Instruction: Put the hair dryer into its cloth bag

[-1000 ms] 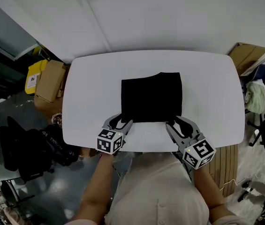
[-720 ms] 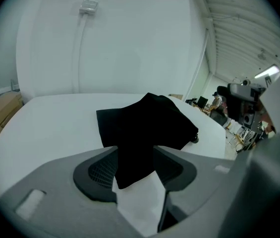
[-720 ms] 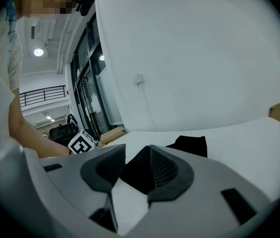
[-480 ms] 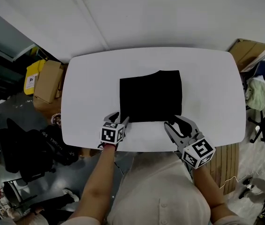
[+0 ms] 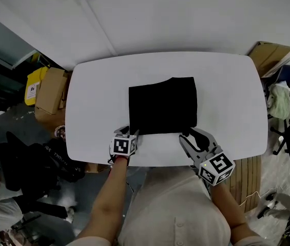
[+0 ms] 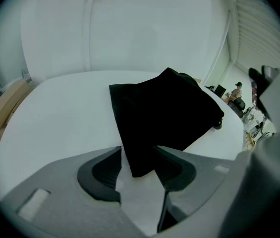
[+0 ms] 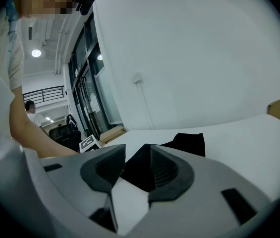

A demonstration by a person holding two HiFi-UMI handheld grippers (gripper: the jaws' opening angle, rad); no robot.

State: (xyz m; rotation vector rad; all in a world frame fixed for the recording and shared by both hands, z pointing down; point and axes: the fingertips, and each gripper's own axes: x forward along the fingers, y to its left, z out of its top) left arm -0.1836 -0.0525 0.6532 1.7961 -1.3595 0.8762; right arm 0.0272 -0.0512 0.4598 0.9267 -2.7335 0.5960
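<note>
The black cloth bag (image 5: 162, 105) lies flat in the middle of the white table (image 5: 227, 101). My left gripper (image 5: 130, 134) points steeply down at the bag's near left corner. In the left gripper view that corner (image 6: 139, 165) lies between the open jaws, with white table visible beside each pad (image 6: 102, 175). My right gripper (image 5: 188, 136) rests at the near right corner. Its jaws are parted, and black cloth (image 7: 136, 175) shows in the gap without being pinched. No hair dryer shows in any view. A small dark knob (image 6: 218, 125) sticks out at the bag's far side.
Cardboard boxes (image 5: 51, 88) and a yellow container (image 5: 31, 90) stand on the floor left of the table. Another box (image 5: 269, 59), a chair and clothes (image 5: 279, 105) crowd the right side. A person (image 5: 1, 217) stands at lower left. The table's near edge runs just under both grippers.
The left gripper has dropped and tipped downward, closing in on the bag's near left corner. The right gripper and the bag have stayed where they were.
</note>
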